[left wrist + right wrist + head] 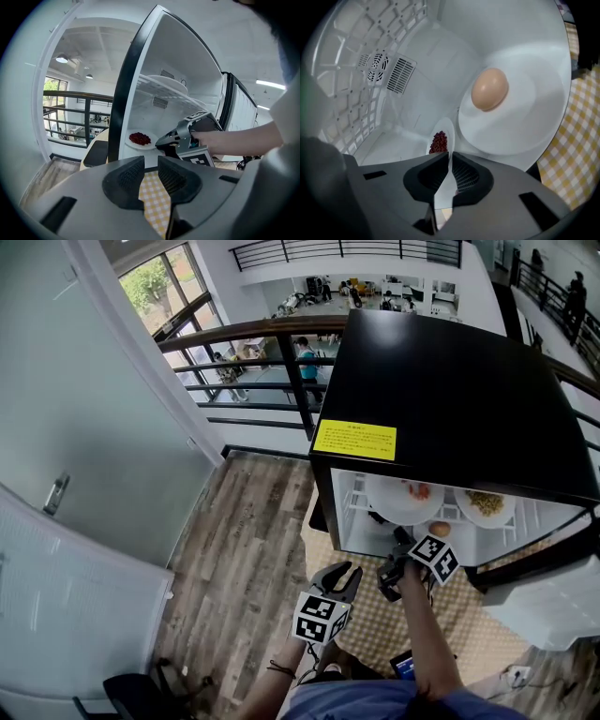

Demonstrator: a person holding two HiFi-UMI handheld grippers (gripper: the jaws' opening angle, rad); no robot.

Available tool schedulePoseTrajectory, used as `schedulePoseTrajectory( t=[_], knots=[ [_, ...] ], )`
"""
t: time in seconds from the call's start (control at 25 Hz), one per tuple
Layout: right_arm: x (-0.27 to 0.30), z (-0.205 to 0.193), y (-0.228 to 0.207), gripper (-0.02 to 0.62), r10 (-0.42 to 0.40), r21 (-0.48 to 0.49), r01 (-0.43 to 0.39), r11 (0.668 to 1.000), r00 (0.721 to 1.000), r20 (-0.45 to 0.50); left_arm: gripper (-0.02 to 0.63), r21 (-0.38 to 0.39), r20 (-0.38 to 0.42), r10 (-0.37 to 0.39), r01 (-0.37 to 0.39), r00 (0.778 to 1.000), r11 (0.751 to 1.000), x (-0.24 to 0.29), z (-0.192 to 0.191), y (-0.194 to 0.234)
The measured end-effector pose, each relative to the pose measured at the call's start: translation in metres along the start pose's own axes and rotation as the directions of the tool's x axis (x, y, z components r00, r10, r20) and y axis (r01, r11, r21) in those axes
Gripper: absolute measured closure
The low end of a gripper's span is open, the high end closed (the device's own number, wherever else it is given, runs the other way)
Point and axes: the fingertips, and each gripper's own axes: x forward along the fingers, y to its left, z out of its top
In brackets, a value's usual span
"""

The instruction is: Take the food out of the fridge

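A small black fridge (450, 399) stands open. On its floor lies a small white plate with red food (439, 136), and my right gripper (450, 157) is shut on that plate's near rim. The left gripper view shows the same plate (139, 139) with the right gripper (161, 142) at its edge. Beside it is a larger white plate (525, 122) bearing an egg (489, 89). Two more plates of food (403, 498) (485, 505) rest on the upper wire shelf. My left gripper (151, 161) hangs outside the fridge, open with nothing between its jaws.
The fridge stands on a yellow checked cloth (154, 201). Its door (553, 601) swings out at the right. A black railing (281, 352) runs behind the fridge, a wall stands at the left, and wood-look flooring (244, 549) lies in front.
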Motion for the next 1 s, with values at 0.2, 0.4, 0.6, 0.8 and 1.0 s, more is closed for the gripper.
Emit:
schedulePoseTrajectory(
  t=[0.2, 0.4, 0.6, 0.8, 1.0],
  knots=[
    [-0.014, -0.005, -0.002, 0.56, 0.005, -0.018, -0.005, 1.0, 1.0, -0.016, 0.511, -0.033, -0.01, -0.049, 0.048, 0.999, 0.998, 0.008, 0.004, -0.006],
    [-0.033, -0.018, -0.011, 0.565, 0.034, 0.061, -0.03, 0.998, 0.997, -0.066, 0.449, -0.201, -0.012, -0.089, 0.085, 0.996, 0.976, 0.02, -0.003, -0.004],
    [-0.051, -0.028, -0.021, 0.568, 0.048, 0.106, -0.038, 0.994, 0.994, -0.099, 0.395, -0.374, -0.02, -0.136, 0.119, 0.99, 0.92, 0.034, -0.02, -0.002],
    [-0.066, -0.035, -0.027, 0.568, 0.054, 0.107, -0.041, 0.993, 0.991, -0.119, 0.382, -0.436, -0.075, -0.138, 0.092, 0.988, 0.895, 0.05, -0.042, -0.003],
    [-0.073, -0.038, -0.03, 0.568, 0.059, 0.105, -0.045, 0.993, 0.989, -0.133, 0.36, -0.542, -0.01, -0.158, 0.128, 0.987, 0.831, 0.06, -0.041, -0.009]
  ],
)
